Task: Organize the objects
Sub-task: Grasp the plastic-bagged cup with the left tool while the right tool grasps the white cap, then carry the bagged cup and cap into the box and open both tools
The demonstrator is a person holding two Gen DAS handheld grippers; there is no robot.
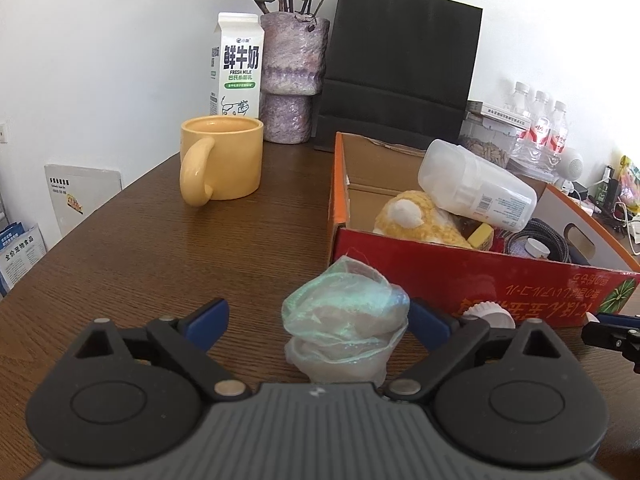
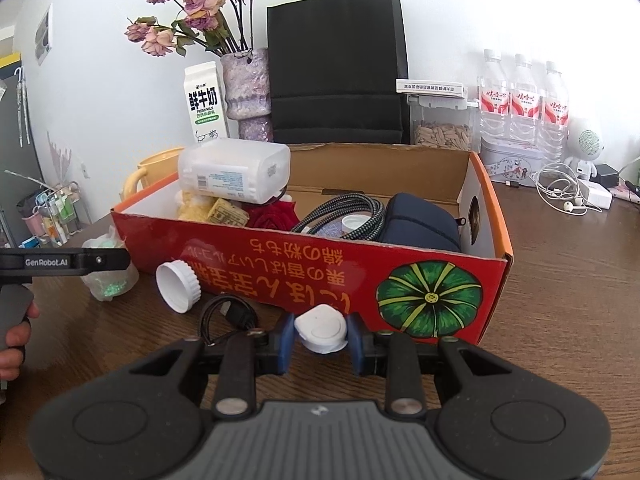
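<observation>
The left gripper (image 1: 318, 320) stands wide open above the brown table (image 1: 160, 248), with a crumpled translucent bag (image 1: 346, 322) tinted green lying between its blue pads (image 1: 208, 318); the left pad is clear of the bag, and the right pad sits just beside it, contact not determinable. The right gripper (image 2: 320, 338) is closed to a narrow gap on a small white rounded case (image 2: 322, 328), one blue pad at each side of it, directly in front of the red box (image 2: 280, 260). A white ribbed cap (image 2: 178, 286) lies tilted on the table against the box front, left of the case. A black coiled cable (image 2: 228, 316) lies on the table between cap and right gripper. The box is open at the top and holds a clear plastic bottle (image 2: 234, 170) lying on its side over a yellow knitted toy (image 1: 416, 216), a braided cable (image 2: 348, 212), and a dark blue pouch (image 2: 418, 222) at its right end. Behind the box stands a black paper bag (image 2: 336, 64). Left of the bag are a purple vase (image 1: 294, 76) with dried roses, a milk carton (image 1: 236, 66) and a yellow mug (image 1: 222, 158), all upright on the table. Three water bottles (image 2: 522, 98) stand at the far right by the wall. A hand (image 2: 14, 340) grips the left gripper's handle at the left edge of the right wrist view.
</observation>
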